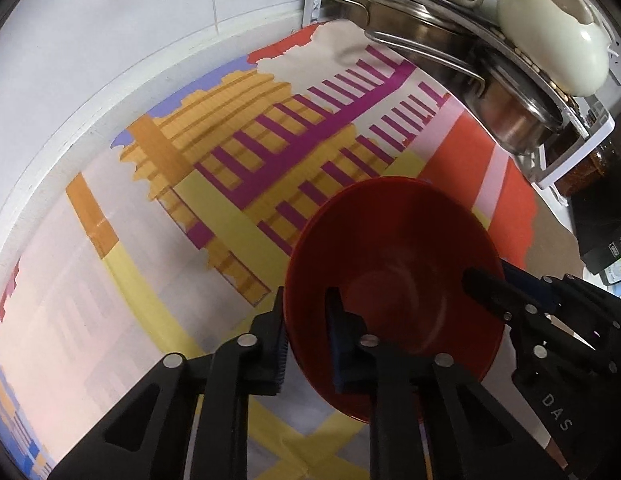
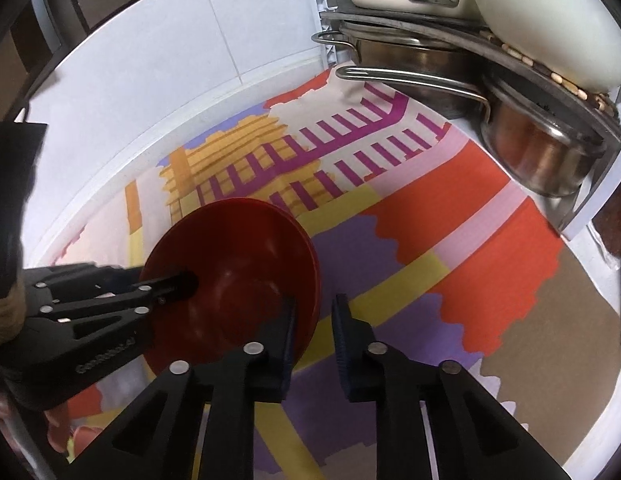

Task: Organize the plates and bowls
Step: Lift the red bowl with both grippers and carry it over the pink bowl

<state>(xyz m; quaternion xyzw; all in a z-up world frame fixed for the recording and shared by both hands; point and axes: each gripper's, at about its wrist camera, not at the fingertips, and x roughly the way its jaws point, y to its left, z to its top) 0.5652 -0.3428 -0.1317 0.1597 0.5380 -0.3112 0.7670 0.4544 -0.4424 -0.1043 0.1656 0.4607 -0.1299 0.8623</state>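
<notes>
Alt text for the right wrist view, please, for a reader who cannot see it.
A red bowl sits on a colourful patterned mat, its rim between the fingers of the right gripper at the near edge and of the left gripper at the left edge. Steel pots sit in a corner rack at upper right.

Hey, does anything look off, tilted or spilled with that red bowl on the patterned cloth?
The glossy red bowl sits tilted, its rim pinched on opposite sides by the left gripper and the right gripper. It looks empty, with no spill or damage on the colourful patterned tablecloth.
</notes>
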